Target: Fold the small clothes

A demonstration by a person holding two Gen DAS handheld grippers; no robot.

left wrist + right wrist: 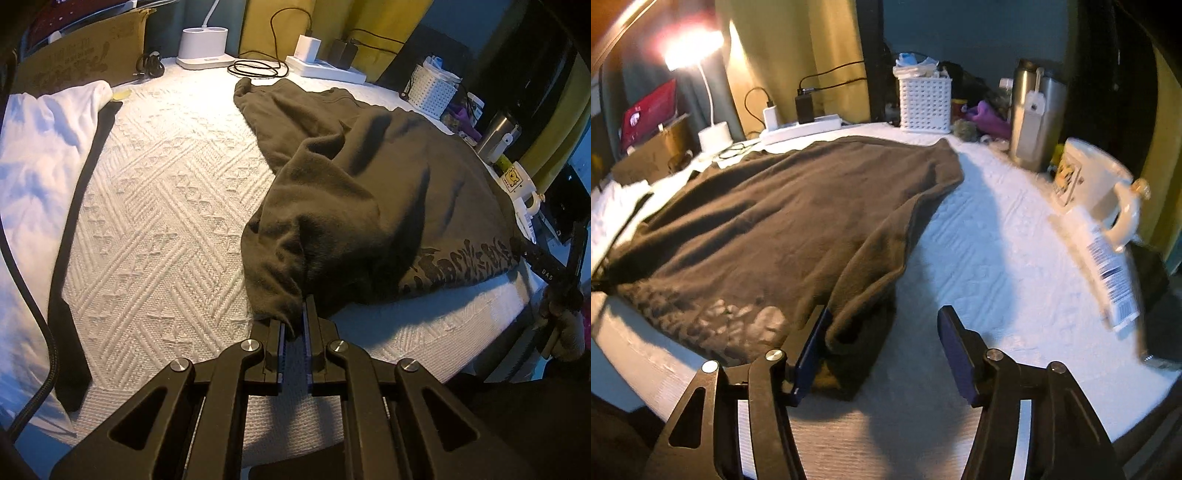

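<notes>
The scene is lit dimly and unevenly by a white desk lamp, whose head is blown out into a warm glare in the right wrist view, while the far corners are left in darkness. Long soft shadows are cast across the white tabletop beside the dark garment. Strong fisheye curvature is seen at the edges, and the white mug is smeared by motion blur.

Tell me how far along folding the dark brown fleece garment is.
Early. Done: the left gripper is shut on a corner of the dark brown fleece garment. In hand: the right gripper stands open around the other near corner, pads not pressing. Left: every fold; the garment lies rumpled on the white textured cover.
</notes>
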